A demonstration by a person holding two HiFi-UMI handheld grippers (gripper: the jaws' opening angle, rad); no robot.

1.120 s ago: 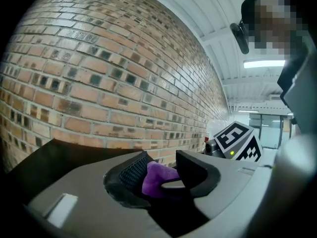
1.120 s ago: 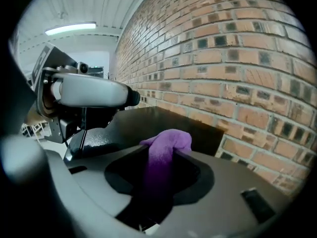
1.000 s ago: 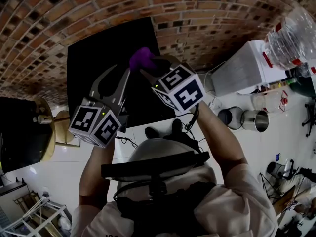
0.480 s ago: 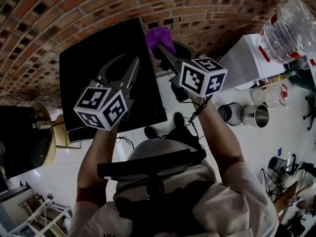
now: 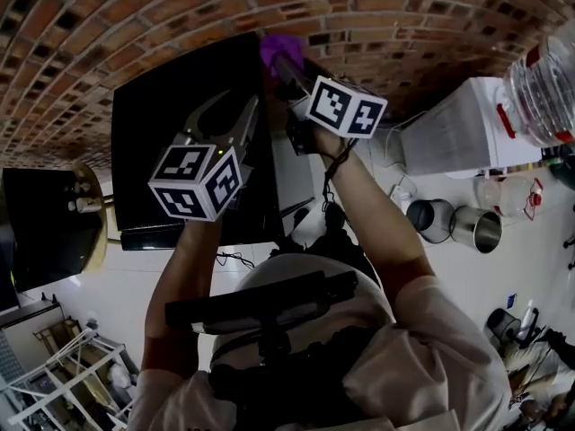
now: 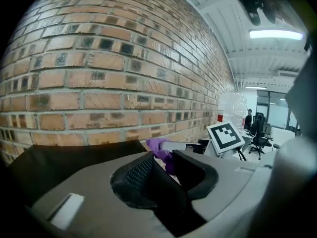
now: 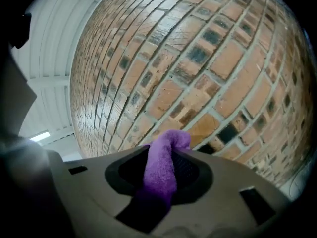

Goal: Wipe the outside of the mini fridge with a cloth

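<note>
Fuzzy purple cloth (image 5: 277, 47) clamped in right tongs (image 7: 163, 172), held near corner of black box-shaped mini fridge (image 5: 162, 97), left tongs (image 6: 166, 170) just opened partway, nothing gripped.

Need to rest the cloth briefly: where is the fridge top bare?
The mini fridge top is bare on its left, from the brick wall to the front edge. The right side is crowded: the left gripper, jaws just opening, nothing between them, hangs there, and the right gripper holds the purple cloth by the back corner.
</note>
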